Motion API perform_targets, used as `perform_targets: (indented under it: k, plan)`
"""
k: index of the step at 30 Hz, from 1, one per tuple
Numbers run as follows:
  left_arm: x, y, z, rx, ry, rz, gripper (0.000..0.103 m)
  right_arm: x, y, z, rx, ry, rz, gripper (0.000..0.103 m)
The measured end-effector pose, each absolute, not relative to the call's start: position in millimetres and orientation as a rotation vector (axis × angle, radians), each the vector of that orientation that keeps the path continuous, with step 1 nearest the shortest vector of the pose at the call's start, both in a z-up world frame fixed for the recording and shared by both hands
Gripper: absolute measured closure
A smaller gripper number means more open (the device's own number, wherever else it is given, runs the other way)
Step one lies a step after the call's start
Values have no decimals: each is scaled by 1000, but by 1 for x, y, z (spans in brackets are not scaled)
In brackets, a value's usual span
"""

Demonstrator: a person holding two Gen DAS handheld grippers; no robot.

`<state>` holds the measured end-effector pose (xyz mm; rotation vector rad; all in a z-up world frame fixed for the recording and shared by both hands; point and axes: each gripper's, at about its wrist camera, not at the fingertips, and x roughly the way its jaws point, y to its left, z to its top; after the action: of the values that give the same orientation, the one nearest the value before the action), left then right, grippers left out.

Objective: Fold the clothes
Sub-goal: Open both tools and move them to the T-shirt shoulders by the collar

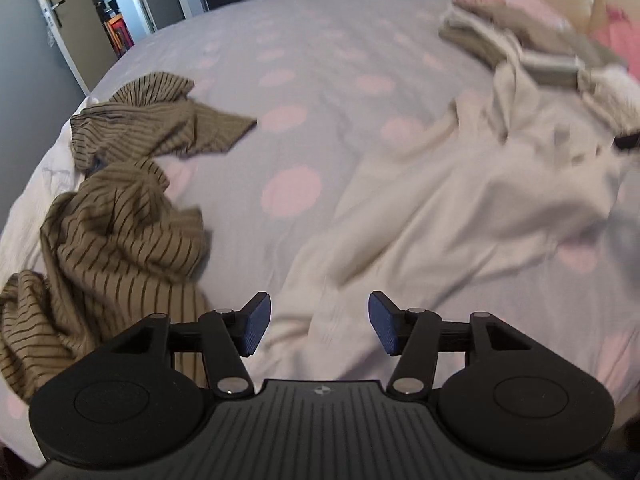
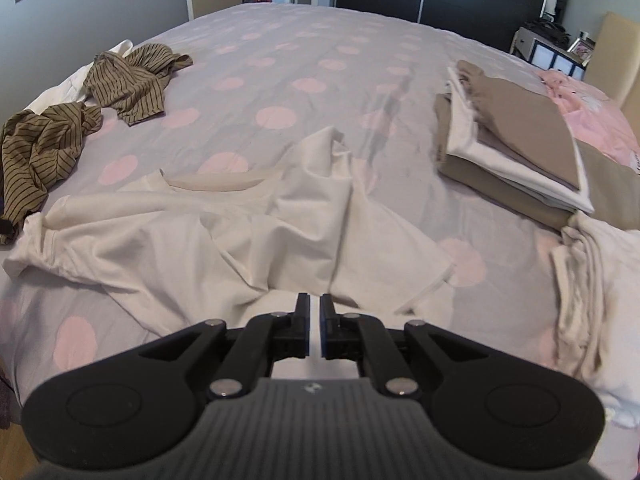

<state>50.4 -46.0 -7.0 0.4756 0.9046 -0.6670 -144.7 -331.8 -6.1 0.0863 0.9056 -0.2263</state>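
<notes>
Left gripper (image 1: 319, 322): black linkage arms with ribbed blue pads (image 1: 256, 326), jaws standing wide apart. Nothing is between them; the pads press on nothing. Directly beneath and ahead of the gap lies the cream garment (image 1: 440, 216), a soft, plain cloth, crumpled and spread loosely over the bedspread (image 1: 304, 60).

Right gripper (image 2: 315, 326): same build, jaws drawn almost together with only a narrow slit between the pads. White cloth shows through that slit, but whether the pads pinch it or merely hang over it cannot be determined. The cream garment (image 2: 224, 236) extends ahead and to the left of this tool, with a raised fold ridge running forward from the fingertips and a rolled hem or sleeve off to the left.

Obscured items: in the left wrist view the far right is badly blurred; the folded stack (image 1: 532, 40) reads only as smeared tan and white bands. A dark object at the right edge cannot be identified. The gripper bodies cover the near edge of the bed in both views.

Other goods: a striped garment (image 1: 116, 232), olive-brown with thin dark lines, lies heaped to the left of the left gripper, deeply creased. In the right wrist view the folded stack (image 2: 516, 148) is sharp: flat tan and white layers, squared edges, ahead and right of the tool. A second pale bundle (image 2: 588, 280) lies bunched to the immediate right, partly cut off. The bedspread is grey with pink dots.
</notes>
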Motion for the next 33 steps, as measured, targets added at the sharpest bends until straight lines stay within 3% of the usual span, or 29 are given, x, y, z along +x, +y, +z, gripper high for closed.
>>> perform_targets:
  k: [10, 19, 22, 27, 31, 33]
  plan:
    - [125, -89, -46, 447, 924, -650, 61, -61, -322, -6, 56, 898, -62, 91]
    - [149, -114, -86, 509, 959, -740, 61, 28, -357, -44, -49, 972, -31, 90]
    - [154, -120, -97, 523, 972, -753, 60, 46, -371, -59, -59, 1003, -17, 76]
    - [161, -121, -107, 481, 984, -752, 52, 71, -382, -80, -121, 1038, 6, 69]
    - [162, -122, -109, 466, 989, -758, 48, 82, -391, -96, -120, 1051, 31, 50]
    - [164, -123, -110, 440, 996, -756, 47, 83, -397, -102, -80, 1042, 38, 49]
